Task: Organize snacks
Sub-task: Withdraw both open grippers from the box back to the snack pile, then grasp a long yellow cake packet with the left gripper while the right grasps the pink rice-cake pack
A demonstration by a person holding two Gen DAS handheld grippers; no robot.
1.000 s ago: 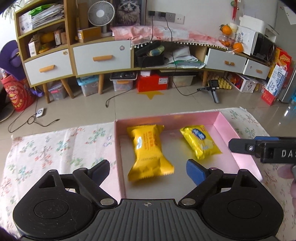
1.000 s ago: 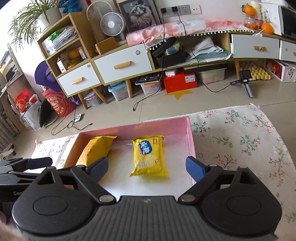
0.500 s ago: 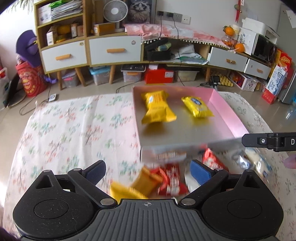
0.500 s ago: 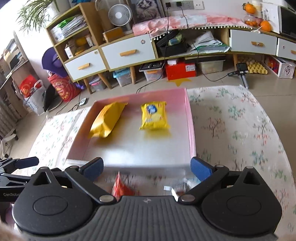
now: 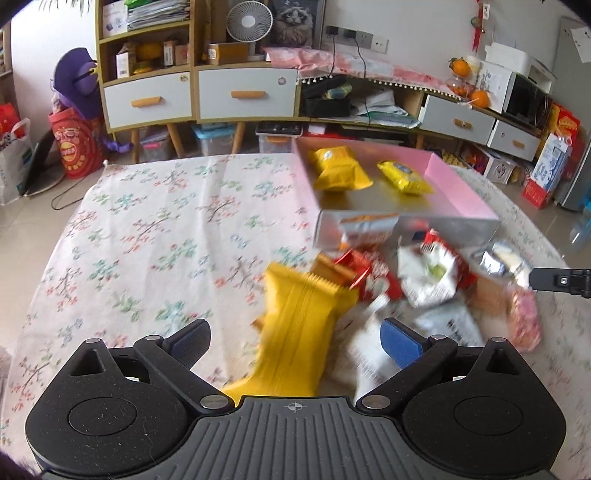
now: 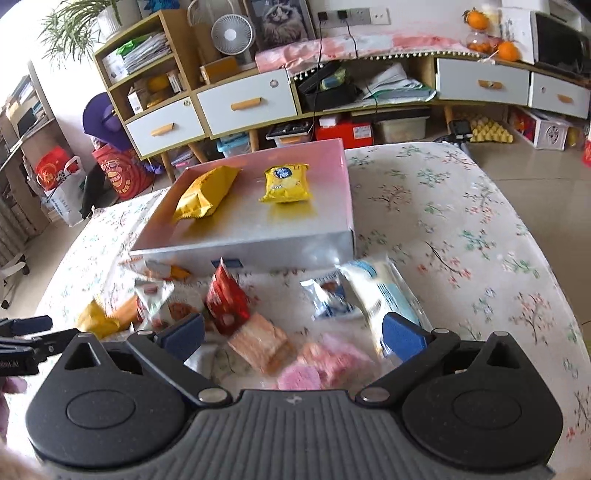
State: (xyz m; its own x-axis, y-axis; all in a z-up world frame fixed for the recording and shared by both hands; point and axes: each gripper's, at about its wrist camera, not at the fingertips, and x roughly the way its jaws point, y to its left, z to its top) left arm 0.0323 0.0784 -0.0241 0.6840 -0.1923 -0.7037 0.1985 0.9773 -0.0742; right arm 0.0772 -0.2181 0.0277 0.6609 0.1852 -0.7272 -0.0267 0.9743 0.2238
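Observation:
A pink box (image 5: 463, 192) (image 6: 345, 177) on the floral cloth holds two yellow snack packs (image 5: 338, 170) (image 6: 284, 182). Several loose snacks lie in a pile in front of it: a long yellow pack (image 5: 295, 325), red packs (image 5: 365, 273) (image 6: 225, 299), a white pack (image 5: 428, 277), a blue-white pack (image 6: 384, 291), a pink pack (image 6: 321, 365). My left gripper (image 5: 295, 339) is open and empty above the yellow pack. My right gripper (image 6: 291, 332) is open and empty above the pile; its tip shows in the left wrist view (image 5: 561, 281).
The floral cloth (image 5: 155, 229) covers the table. Behind the table stand a wooden cabinet with drawers (image 5: 199, 92), a fan (image 5: 243, 22) and floor clutter. The left gripper's tip shows at the left edge of the right wrist view (image 6: 26, 332).
Both grippers have pulled back and up from the pink box. The pile of loose snacks in front of the box has come into view beneath them.

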